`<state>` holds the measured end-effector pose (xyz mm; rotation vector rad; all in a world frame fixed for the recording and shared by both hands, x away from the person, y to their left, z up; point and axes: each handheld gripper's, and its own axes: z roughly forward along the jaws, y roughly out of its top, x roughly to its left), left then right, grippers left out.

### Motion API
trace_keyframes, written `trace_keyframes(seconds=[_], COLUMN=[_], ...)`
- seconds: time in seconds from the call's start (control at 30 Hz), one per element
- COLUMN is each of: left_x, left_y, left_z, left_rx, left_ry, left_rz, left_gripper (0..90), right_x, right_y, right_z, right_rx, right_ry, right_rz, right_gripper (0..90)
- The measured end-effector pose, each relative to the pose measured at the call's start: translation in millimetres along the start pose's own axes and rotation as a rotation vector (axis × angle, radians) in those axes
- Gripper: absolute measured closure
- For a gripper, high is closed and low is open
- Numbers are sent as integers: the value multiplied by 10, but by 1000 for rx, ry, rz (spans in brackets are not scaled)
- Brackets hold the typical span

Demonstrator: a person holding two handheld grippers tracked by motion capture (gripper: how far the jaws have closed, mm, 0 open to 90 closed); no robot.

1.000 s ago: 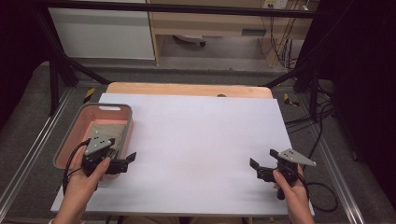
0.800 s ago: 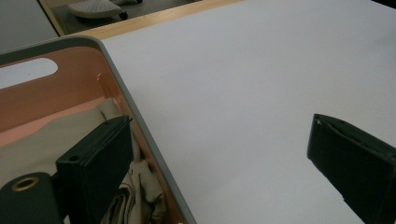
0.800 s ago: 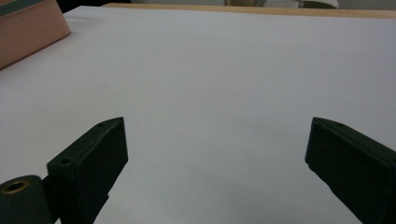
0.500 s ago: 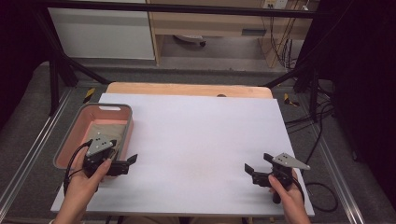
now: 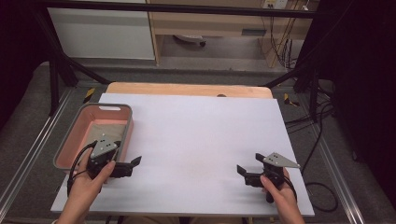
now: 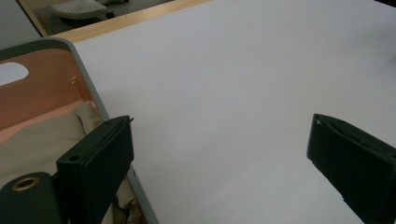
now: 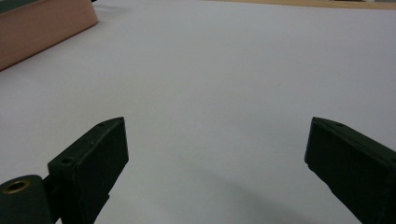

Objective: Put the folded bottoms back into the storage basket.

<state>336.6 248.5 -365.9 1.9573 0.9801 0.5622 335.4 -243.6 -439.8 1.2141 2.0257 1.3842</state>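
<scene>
Your table, white-topped, with one bin on it

You have a white table (image 5: 196, 140) in front of you, with a strip of bare wood along its far edge. A pink bin (image 5: 70, 140) with a grey rim sits on its left side, near your edge, and holds a beige cloth (image 6: 42, 140).

We see a smooth, matt white sheet over the wooden bench (image 5: 187, 88), a pink plastic bin (image 5: 74, 140) with grey rim holding beige cloth (image 6: 42, 140), and matt black jaws.
</scene>
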Motion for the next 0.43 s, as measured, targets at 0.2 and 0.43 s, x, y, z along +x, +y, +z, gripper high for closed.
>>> trace_keyframes(seconds=[0.2, 0.43], left_x=[-91, -254], left_y=[10, 4], left_z=[19, 106], left_rx=[7, 24], left_ry=[-25, -69], left_rz=[20, 50], left_gripper=[75, 77], right_x=[35, 80], right_y=[22, 47], right_z=[86, 167], right_rx=[-11, -14], right_ry=[11, 18], right_rz=[-17, -33], right_gripper=[67, 67])
